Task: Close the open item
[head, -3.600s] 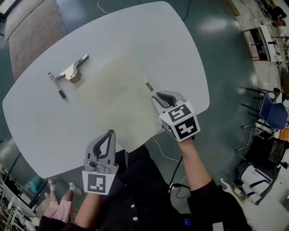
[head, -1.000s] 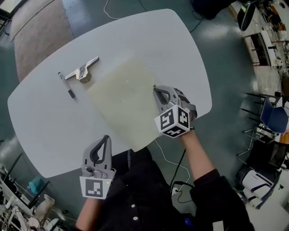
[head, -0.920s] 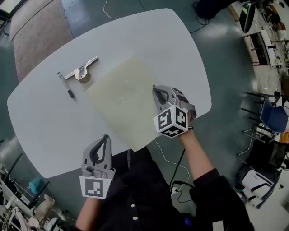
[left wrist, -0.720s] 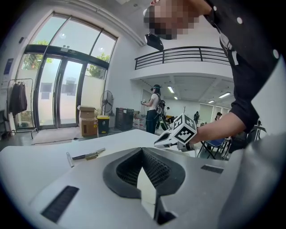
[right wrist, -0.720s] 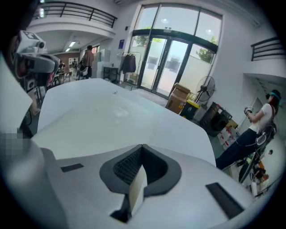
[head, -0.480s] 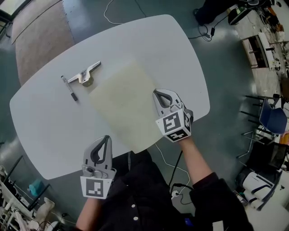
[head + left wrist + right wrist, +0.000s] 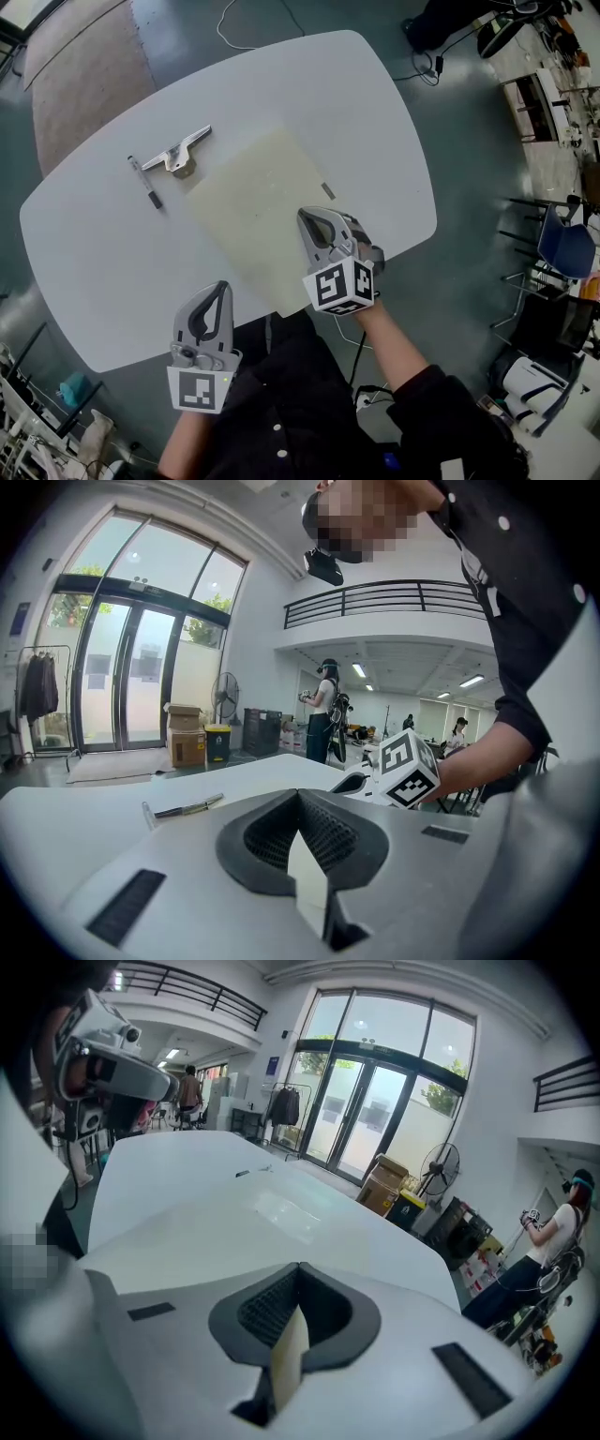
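A flat cream sheet-like item (image 7: pixel 258 202) lies in the middle of the white table (image 7: pixel 94 253). A small dark tab (image 7: pixel 327 190) sits at its right edge. My right gripper (image 7: pixel 303 215) hovers over the item's near right part, jaws shut and empty, a short way back from the tab. My left gripper (image 7: pixel 225 285) is held near the table's front edge, also shut with nothing in it. The left gripper view shows its tips (image 7: pixel 298 794) meeting and the right gripper's marker cube (image 7: pixel 408 766) beyond. In the right gripper view the closed tips (image 7: pixel 300 1267) point across the cream item (image 7: pixel 281 1208).
A metal clip-like tool (image 7: pixel 180 155) and a pen (image 7: pixel 145 183) lie on the table to the left of the cream item. Cables (image 7: pixel 361 337) run on the floor under the front edge. A blue chair (image 7: pixel 572 234) and shelving stand to the right. People stand far behind.
The right gripper has pulled back toward me and to the left, away from the small tab that it was at. The left gripper has stayed put.
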`<state>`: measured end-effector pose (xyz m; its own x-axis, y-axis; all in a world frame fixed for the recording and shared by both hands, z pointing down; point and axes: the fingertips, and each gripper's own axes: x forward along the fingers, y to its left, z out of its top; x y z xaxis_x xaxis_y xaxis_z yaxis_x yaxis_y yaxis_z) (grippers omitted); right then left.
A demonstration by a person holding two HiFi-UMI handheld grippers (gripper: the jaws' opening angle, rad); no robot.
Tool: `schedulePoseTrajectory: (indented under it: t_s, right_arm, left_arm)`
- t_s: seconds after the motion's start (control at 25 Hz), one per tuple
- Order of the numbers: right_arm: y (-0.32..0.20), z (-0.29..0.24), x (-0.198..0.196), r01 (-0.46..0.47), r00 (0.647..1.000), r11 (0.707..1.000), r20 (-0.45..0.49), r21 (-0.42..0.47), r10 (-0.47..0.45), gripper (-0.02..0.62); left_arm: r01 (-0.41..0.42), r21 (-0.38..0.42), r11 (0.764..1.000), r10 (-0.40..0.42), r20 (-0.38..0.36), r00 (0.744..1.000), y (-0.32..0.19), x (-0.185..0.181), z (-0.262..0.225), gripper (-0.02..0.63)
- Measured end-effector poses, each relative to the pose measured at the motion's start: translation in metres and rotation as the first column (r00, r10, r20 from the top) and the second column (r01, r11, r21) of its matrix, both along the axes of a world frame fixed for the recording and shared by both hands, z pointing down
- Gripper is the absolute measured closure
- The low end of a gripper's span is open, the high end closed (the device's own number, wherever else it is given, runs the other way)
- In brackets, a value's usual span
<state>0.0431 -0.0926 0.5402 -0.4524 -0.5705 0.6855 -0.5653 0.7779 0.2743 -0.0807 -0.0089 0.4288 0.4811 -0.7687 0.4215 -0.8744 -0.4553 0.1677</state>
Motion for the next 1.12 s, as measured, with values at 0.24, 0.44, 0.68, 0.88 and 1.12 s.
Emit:
schedulePoseTrajectory:
  t_s: [0.24, 0.44, 0.68, 0.88, 1.12]
  right_arm:
    - [-0.011, 0.016, 0.018, -0.054, 0.999, 0.999, -0.004, 0.002, 0.054, 0.571]
    - [-0.021, 0.023, 0.026, -0.139, 0.989, 0.985, 0.034, -0.107, 0.143, 0.571]
    - [-0.024, 0.025, 0.028, -0.178, 0.978, 0.956, 0.066, -0.232, 0.198, 0.571]
    - [-0.029, 0.026, 0.028, -0.182, 0.965, 0.915, 0.113, -0.36, 0.236, 0.569]
    - [-0.023, 0.008, 0.038, -0.202, 0.933, 0.92, 0.22, -0.337, 0.285, 0.57]
  left_arm:
    - [0.003, -0.01, 1.0, -0.003, 0.002, 1.0, 0.003, -0.002, 0.004, 0.591]
    - [-0.008, -0.006, 1.0, 0.008, 0.006, 1.0, 0.002, -0.001, 0.003, 0.591]
    - [-0.005, -0.009, 1.0, 0.005, 0.012, 1.0, 0.005, 0.0, 0.0, 0.591]
    - [0.0, 0.003, 1.0, 0.0, 0.011, 1.0, 0.007, -0.001, -0.003, 0.591]
    - [0.004, 0.038, 0.999, -0.004, 0.0, 1.0, 0.007, 0.0, -0.014, 0.591]
